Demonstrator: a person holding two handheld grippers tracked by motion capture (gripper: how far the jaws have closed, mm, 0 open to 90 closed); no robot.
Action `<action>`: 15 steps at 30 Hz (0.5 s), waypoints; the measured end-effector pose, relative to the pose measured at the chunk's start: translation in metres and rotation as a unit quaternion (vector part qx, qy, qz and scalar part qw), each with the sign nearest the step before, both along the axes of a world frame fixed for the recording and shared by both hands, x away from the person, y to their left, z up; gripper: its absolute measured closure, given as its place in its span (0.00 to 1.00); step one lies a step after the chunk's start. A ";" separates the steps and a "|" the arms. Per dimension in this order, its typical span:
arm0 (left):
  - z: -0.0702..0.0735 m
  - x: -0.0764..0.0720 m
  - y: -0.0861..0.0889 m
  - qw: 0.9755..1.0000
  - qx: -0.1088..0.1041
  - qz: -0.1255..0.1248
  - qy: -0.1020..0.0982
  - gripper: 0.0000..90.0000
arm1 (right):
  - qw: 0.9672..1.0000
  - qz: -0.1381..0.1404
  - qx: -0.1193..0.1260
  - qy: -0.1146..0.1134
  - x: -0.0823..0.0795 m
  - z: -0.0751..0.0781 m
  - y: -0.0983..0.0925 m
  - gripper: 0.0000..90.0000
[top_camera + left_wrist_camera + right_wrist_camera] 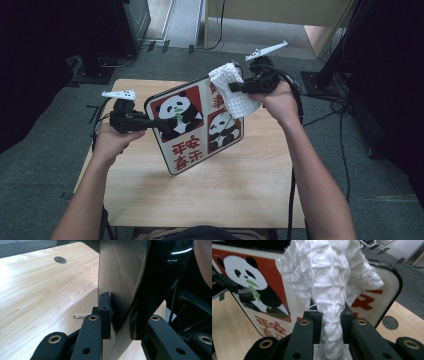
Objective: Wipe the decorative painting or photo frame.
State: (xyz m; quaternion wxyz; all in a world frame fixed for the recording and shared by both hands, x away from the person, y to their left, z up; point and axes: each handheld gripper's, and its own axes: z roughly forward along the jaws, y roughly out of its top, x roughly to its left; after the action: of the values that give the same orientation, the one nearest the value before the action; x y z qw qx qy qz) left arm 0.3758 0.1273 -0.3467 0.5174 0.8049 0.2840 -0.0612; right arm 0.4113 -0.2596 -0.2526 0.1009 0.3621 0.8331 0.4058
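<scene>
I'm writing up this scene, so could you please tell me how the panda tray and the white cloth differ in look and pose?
The panda tray is a rigid flat board printed with pandas on red panels; the white cloth is soft, plain and waffle-textured. The tray stands tilted on one edge on the table, while the cloth hangs bunched against the tray's upper corner. The left hand-held gripper clamps the tray's edge; the right hand-held gripper pinches the cloth. Both are held.

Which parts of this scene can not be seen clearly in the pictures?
- High view: the white waffle-weave cloth covers the top corner of the square panda-printed tray.
- Left gripper view: the tray's printed face is turned away, edge-on between the left tongs.
- Right gripper view: the cloth bunched in the right tongs hides the tray's middle.
</scene>
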 end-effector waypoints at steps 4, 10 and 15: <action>0.000 0.000 0.000 1.000 0.002 -0.001 -0.004 0.85 | 1.000 0.003 -0.004 -0.008 0.004 0.014 0.007 0.88; -0.001 0.001 0.001 1.000 -0.005 -0.005 0.002 0.85 | 1.000 0.010 -0.006 -0.012 0.009 0.021 0.019 0.88; -0.001 0.001 0.001 1.000 -0.004 -0.006 0.001 0.85 | 1.000 0.010 -0.016 -0.007 0.012 0.012 0.027 0.88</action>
State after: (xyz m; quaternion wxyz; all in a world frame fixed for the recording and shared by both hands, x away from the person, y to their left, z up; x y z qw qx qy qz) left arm 0.3768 0.1282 -0.3474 0.5198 0.8044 0.2799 -0.0662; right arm 0.4233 -0.2329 -0.2402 0.1084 0.3491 0.8424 0.3959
